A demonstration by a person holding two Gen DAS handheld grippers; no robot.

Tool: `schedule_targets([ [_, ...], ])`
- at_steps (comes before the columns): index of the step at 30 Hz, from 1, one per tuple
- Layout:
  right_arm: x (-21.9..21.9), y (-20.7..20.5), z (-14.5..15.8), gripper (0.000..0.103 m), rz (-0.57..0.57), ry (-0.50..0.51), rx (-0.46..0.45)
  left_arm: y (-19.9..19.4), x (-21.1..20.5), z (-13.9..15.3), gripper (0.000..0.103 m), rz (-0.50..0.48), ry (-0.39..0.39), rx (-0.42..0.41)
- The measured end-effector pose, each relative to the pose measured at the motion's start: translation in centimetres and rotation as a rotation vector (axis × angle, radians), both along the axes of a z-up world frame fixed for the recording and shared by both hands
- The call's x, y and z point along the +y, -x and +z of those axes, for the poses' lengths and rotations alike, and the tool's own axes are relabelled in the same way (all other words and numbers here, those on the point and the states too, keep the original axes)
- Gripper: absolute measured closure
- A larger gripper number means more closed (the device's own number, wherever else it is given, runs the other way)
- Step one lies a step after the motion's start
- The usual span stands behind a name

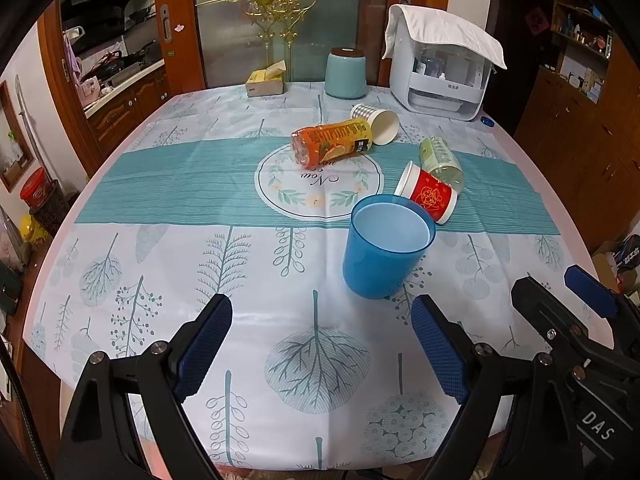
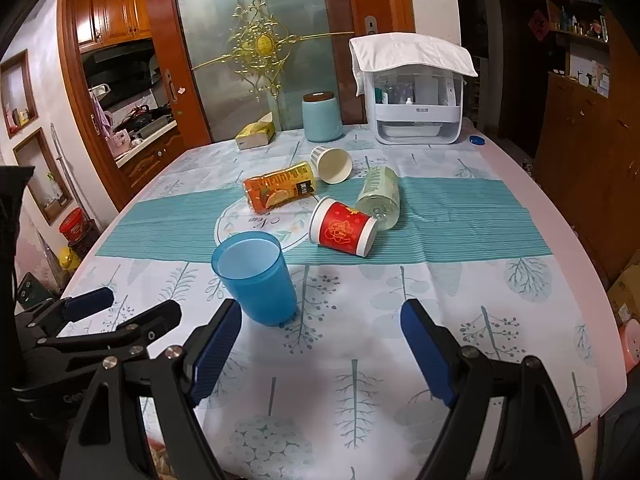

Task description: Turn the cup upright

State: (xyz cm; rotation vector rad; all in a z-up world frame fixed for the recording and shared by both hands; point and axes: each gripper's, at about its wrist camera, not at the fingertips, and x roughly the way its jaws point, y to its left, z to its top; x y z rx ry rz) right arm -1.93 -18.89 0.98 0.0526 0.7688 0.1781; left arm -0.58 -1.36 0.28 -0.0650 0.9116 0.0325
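Observation:
A blue plastic cup [image 1: 386, 246] stands upright on the tablecloth, mouth up; it also shows in the right wrist view [image 2: 256, 276]. A red paper cup [image 1: 426, 193] lies on its side behind it, also in the right wrist view [image 2: 343, 227]. A white striped paper cup [image 1: 376, 122] lies on its side farther back. My left gripper [image 1: 320, 332] is open and empty, just in front of the blue cup. My right gripper [image 2: 320, 334] is open and empty, to the right of the blue cup. The right gripper's fingers [image 1: 536, 300] show at the right edge of the left view.
An orange juice bottle [image 1: 332, 142] and a clear greenish bottle [image 1: 440, 158] lie on their sides mid-table. At the back stand a teal canister [image 1: 346, 72], a tissue box [image 1: 266, 80] and a white appliance under a cloth [image 1: 440, 68]. A blue cap [image 1: 487, 121] lies beside it.

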Motion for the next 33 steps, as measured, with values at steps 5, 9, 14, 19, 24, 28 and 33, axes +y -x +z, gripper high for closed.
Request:
schedule_targets([
  [5,-0.04,-0.38,-0.29,0.02,-0.013,0.005,0.007,0.05,0.09,0.04,0.013,0.002,-0.002,0.0],
  [9,-0.01,-0.5,-0.36,0.02,-0.018,0.009,0.005,0.03,0.26,0.09,0.013,0.006,0.002,-0.003],
  [14,0.04,-0.52,-0.39,0.02,-0.024,0.023,-0.006,0.04,0.4,0.18,0.013,0.008,0.005,-0.008],
  [19,0.05,-0.58,-0.49,0.02,-0.024,0.032,-0.009,-0.01,0.43,0.18,0.013,0.01,0.006,-0.005],
  [24,0.13,-0.54,-0.47,0.02,-0.023,0.029,-0.012,-0.01,0.44,0.18,0.013,0.01,0.005,-0.005],
  [28,0.31,-0.62,-0.49,0.02,-0.022,0.043,-0.007,0.02,0.59,0.05,0.013,0.011,0.007,0.004],
  [33,0.44,-0.73,-0.57,0.02,-0.023,0.049,0.004,-0.07,0.72,-0.16,0.013,0.015,0.015,0.015],
])
